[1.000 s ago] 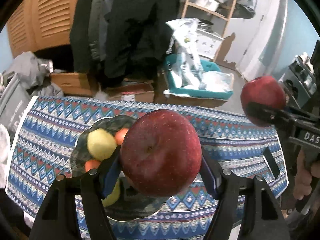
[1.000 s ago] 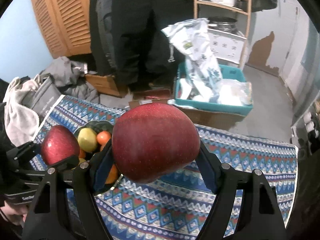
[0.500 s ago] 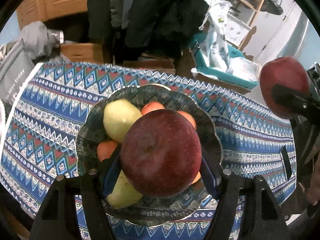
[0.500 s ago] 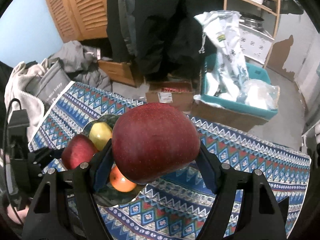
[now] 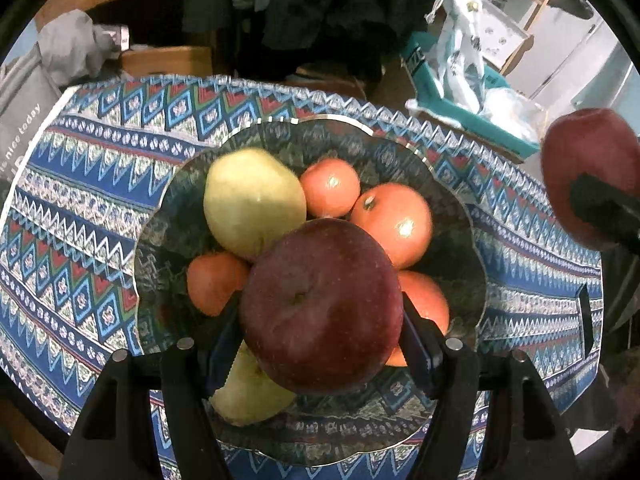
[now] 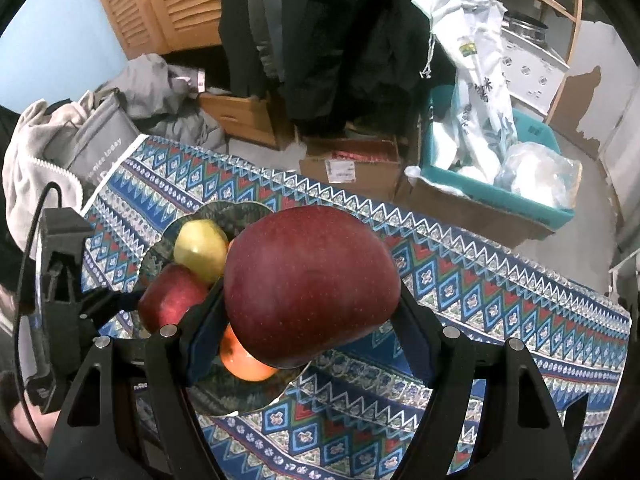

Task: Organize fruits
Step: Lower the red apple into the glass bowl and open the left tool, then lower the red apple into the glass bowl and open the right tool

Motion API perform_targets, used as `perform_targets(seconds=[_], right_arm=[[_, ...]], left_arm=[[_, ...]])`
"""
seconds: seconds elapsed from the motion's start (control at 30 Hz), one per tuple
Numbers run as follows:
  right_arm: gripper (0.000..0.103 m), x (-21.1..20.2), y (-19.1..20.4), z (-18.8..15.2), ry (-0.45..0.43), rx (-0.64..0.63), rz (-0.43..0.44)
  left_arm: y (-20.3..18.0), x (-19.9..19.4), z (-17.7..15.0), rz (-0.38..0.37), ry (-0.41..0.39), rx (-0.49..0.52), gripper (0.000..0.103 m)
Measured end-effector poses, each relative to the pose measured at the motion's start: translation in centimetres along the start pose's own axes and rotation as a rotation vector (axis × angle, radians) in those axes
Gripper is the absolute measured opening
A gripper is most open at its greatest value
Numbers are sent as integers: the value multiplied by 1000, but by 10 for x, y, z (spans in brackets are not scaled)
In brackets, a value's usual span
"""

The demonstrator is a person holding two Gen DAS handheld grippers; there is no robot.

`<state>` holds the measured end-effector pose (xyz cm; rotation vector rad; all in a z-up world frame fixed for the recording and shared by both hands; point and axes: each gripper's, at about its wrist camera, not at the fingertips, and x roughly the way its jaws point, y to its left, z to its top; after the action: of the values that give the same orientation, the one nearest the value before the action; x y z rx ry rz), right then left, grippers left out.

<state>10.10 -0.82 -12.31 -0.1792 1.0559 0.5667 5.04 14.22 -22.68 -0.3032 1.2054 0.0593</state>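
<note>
Your left apple [image 5: 321,306]: dark red, pale-speckled | your right apple [image 6: 310,286]: deep red, same speckling | pears [image 5: 253,200]: yellow-green | oranges [image 5: 391,224]: orange (glossy highlights) | bowl [image 5: 448,184]: dark, faintly patterned | tablecloth [image 5: 80,208]: blue, with red, white and green zigzags and diamonds | your grippers' fingers [image 6: 420,344]: black with blue pads | crate [image 6: 520,196]: teal

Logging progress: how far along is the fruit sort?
Done: yellow pears and orange fruits lie in the dark glass bowl. In hand: left gripper holds a red apple over the bowl; right gripper holds another red apple. Left: release both.
</note>
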Motion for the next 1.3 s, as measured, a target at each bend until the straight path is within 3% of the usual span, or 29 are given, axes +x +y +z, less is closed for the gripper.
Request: perform_targets(seconds=[0.27,0.7,1.3], right_arm=[[77,2,3,1,3,1,13],[77,5,21,2,19,-30,46],[77,44,86,-54,182,-141,88]], left_arm=[[-4,-24,4,9,-57,17,77],[32,-77,-5,52,-137,-59,79],[73,-89,-43,136,-111,-130,79]])
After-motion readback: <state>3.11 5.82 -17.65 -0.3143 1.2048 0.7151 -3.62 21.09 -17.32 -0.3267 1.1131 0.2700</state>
